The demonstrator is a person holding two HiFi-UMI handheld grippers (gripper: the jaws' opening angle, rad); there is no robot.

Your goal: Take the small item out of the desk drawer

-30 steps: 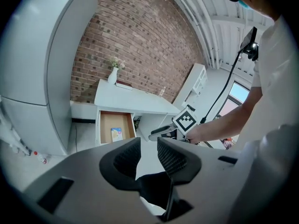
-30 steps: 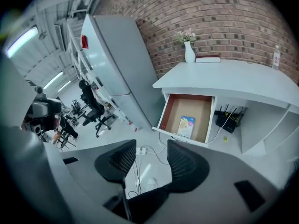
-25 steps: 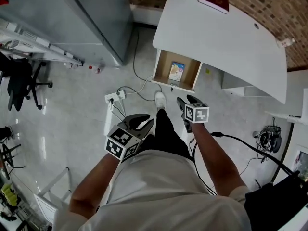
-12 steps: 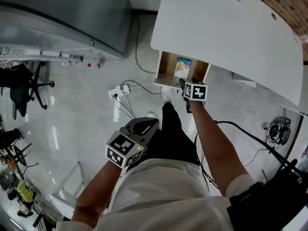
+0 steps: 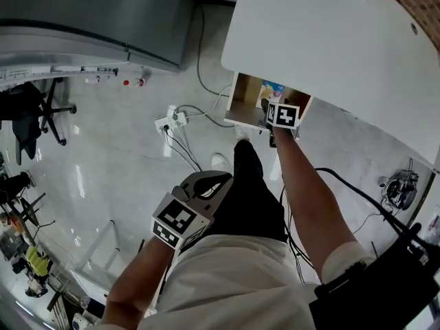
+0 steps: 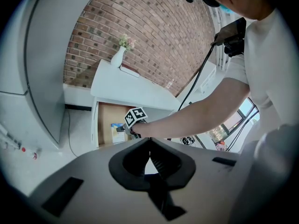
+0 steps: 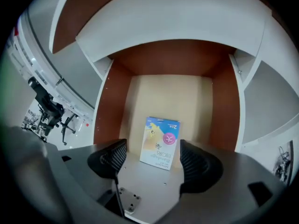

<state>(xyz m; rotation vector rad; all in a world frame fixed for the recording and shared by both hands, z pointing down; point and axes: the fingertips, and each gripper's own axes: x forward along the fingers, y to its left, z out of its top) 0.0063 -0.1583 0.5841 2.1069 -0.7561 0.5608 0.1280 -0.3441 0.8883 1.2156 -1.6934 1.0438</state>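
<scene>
Small packet (image 7: 160, 143) lies flat on the drawer (image 7: 219, 101) floor, framed untouched by the opening fingers of the right gripper (image 7: 152, 154). Best to lower squarely, straddle its long edges, then close. Left gripper (image 6: 149, 146) fingers rest closed, empty.

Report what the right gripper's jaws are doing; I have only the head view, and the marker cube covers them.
Observer: The right gripper has its jaws opening, one on either side of the small box, with the pads not pressing on it.
Operator: Describe how the box lies.
Observer: Flat on the floor of the drawer, printed face up.
Operator: Now the other gripper.
Observer: The left gripper has its jaws together, with nothing between them.
</scene>
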